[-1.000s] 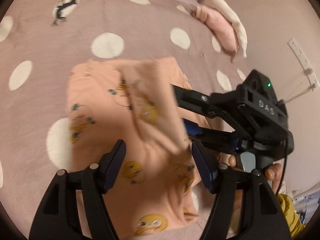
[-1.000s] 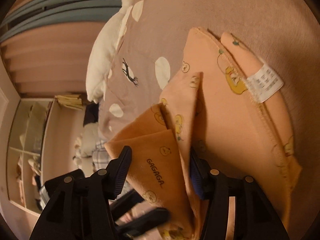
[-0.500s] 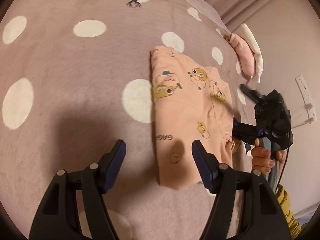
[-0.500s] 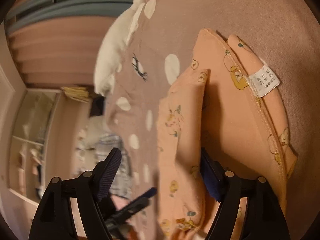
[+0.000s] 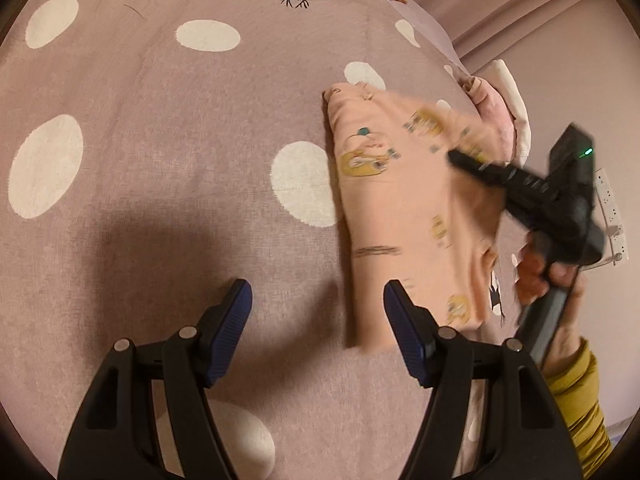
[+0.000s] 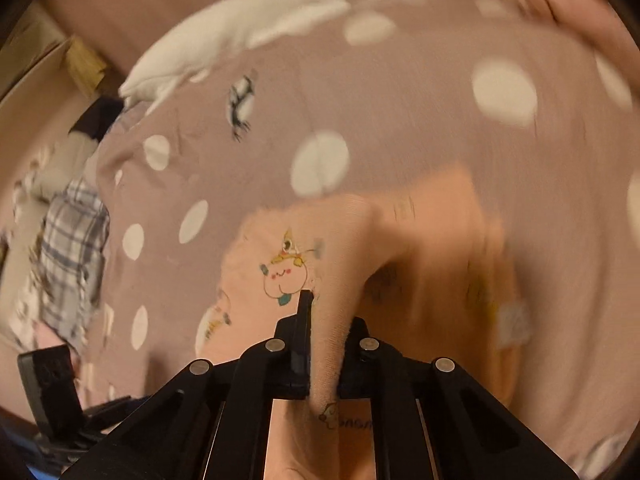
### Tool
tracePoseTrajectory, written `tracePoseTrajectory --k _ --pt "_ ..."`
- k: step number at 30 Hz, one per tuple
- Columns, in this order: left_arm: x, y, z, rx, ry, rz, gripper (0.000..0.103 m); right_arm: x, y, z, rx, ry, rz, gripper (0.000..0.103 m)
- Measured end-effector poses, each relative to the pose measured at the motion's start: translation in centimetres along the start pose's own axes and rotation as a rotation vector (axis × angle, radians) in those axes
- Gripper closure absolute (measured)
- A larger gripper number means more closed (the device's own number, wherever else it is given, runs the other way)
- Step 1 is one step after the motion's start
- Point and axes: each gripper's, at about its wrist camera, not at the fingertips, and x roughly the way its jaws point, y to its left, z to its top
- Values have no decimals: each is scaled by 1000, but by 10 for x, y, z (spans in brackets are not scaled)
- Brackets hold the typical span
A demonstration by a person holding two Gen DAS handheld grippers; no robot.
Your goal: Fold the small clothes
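The left hand-held gripper (image 5: pixel 316 320) hangs empty over the dotted bedspread (image 5: pixel 160 140), jaws well apart. Just to its right lies the peach cartoon-print garment (image 5: pixel 400 208), folded on the bed. The right hand-held gripper (image 6: pixel 324 344) is closing, its jaws pinching a ridge of that garment's cloth.

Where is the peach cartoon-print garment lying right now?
The peach cartoon-print garment lies on the mauve polka-dot bedspread, right of centre in the left wrist view, with the closing right gripper pinching its fabric.
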Motion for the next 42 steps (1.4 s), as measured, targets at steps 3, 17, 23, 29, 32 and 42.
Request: tracePoseTrajectory --k 3,17,23,29,32,42 --pt "5 -1 2 -2 6 -2 35 -9 -4 11 -30 -26 -51 94" --pt "9 -33 13 72 -25 17 35 -1 -59 1 79 -13 -209 67" --pt "3 -56 17 136 -122 10 46 -50 -43 -20 -56 -124 -176 67" --pt "17 -86 12 210 -114 11 64 -63 -27 -63 -114 -119 -125 89" --pt "29 -99 6 262 -98 38 70 -64 -25 -78 -132 -109 -99 91" --pt "66 -101 -14 345 -23 124 70 -52 -26 -114 -123 11 -66 101"
